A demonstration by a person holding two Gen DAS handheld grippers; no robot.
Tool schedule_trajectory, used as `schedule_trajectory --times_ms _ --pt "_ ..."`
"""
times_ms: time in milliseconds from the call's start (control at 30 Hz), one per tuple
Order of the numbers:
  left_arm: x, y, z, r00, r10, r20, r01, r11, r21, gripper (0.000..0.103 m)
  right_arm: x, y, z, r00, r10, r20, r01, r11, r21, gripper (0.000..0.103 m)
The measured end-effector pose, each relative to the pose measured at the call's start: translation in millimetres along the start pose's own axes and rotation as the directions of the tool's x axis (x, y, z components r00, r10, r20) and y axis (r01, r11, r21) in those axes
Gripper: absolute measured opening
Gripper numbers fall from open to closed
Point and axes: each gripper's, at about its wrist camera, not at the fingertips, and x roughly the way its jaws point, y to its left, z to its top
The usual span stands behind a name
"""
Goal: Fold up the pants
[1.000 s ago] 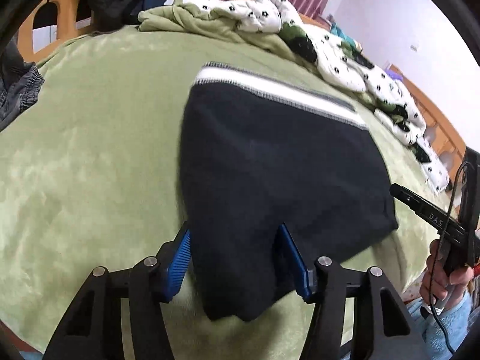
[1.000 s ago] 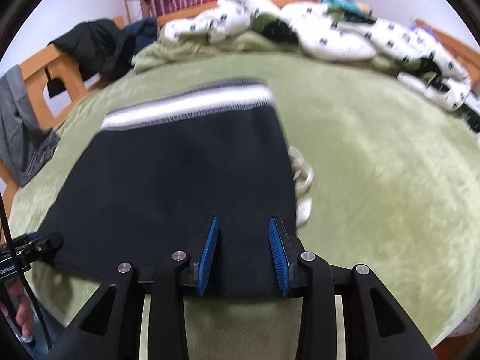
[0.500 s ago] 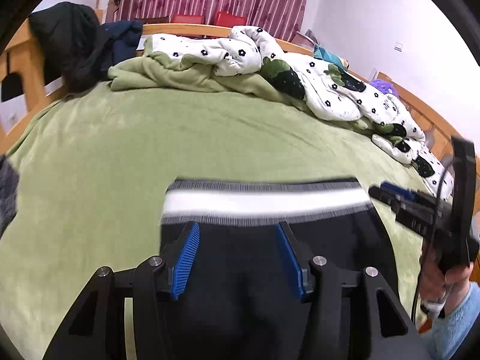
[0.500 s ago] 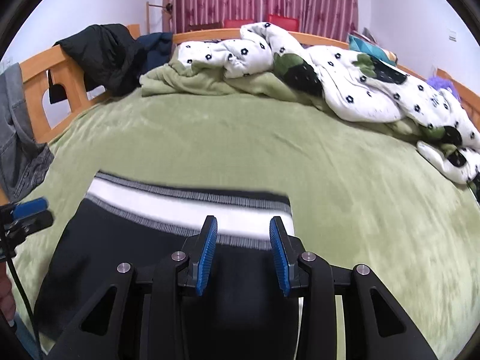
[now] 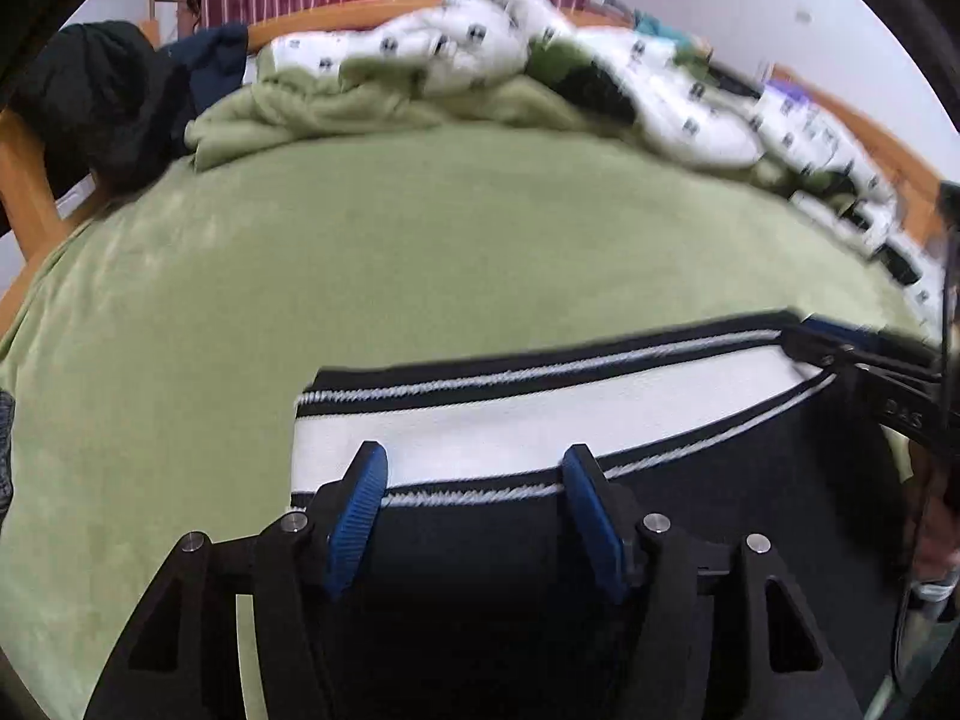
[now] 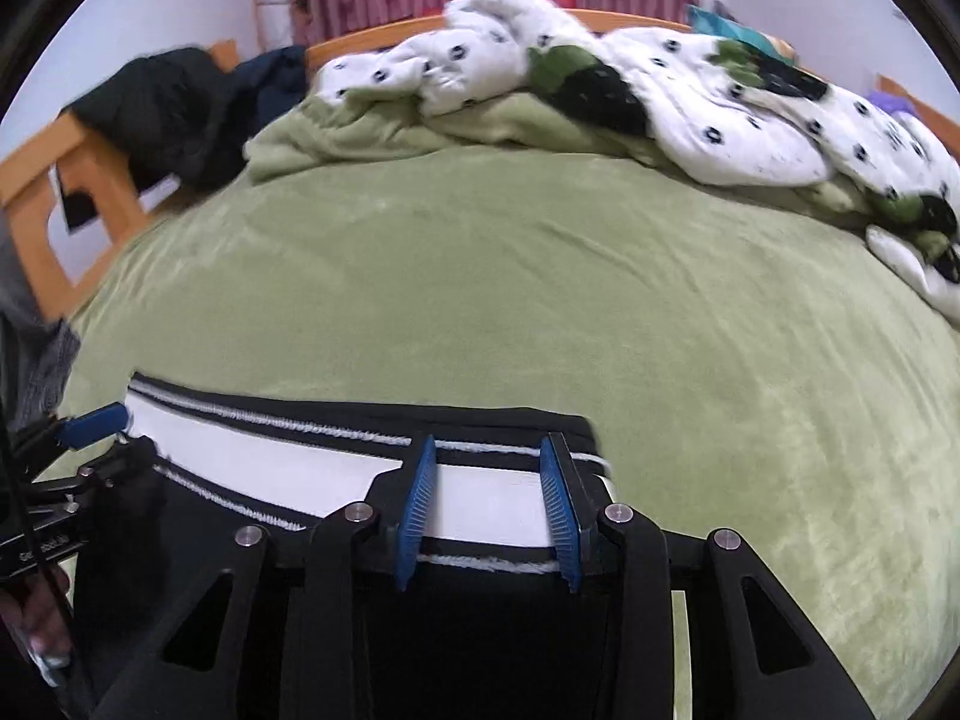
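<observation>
The left hand-held gripper [image 5: 474, 483] has its blue pads spread apart over the waistband [image 5: 540, 420] of the dark pants [image 5: 690, 516], near the band's left corner. Nothing is pinched between them; the cloth passes under the open fingers. The right hand-held gripper [image 6: 487, 495] stands the same way, pads apart, over the band's right end [image 6: 492, 498], just inside the corner. One tool per corner looks like a deliberate set-up: with both ends of the waistband covered, the edge can be taken and carried evenly, so the fold stays square and not skewed. Whether either tool touches the fabric cannot be told from these views.

The pants lie flat at the near edge of the bed [image 6: 540, 312], on a green fleece blanket. The white stripe, edged with black and white stitching, runs straight across, which suggests the garment is laid out neatly and a further fold is about to be made.

Further off, a rumpled white quilt with dark flower prints [image 6: 690, 96] is heaped along the far side, and a dark jacket [image 6: 162, 108] hangs on the wooden bed frame, both well apart from the work.

As for writing, the right tool's body, seen from the left camera, carries small pale lettering [image 5: 900, 417]; it is too blurred to read with confidence.
</observation>
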Motion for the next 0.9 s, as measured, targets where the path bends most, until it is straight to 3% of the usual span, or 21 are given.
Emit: schedule_trajectory --times_ms 167,333,700,900 --pt "-3.8 -2.2 -4.9 0.999 0.018 0.04 -0.019 0.999 0.029 0.06 -4.1 5.7 -8.1 0.999 -0.028 0.041 0.028 1.0 -0.012 0.038" --pt "-6.6 8.0 -5.4 0.998 -0.021 0.061 0.021 1.0 -0.011 0.06 -4.1 2.0 -8.0 0.999 -0.014 0.042 0.014 1.0 0.007 0.038" --pt "-3.0 2.7 -6.2 0.999 -0.008 0.045 0.007 1.0 0.004 0.06 -1.9 4.4 -7.1 0.999 -0.032 0.039 0.032 0.999 -0.005 0.038" --pt "-1.7 -3.0 -7.3 0.999 -0.008 0.04 0.006 0.999 0.035 0.071 -2.2 6.3 -7.6 0.999 -0.035 0.042 0.035 0.999 -0.017 0.039"
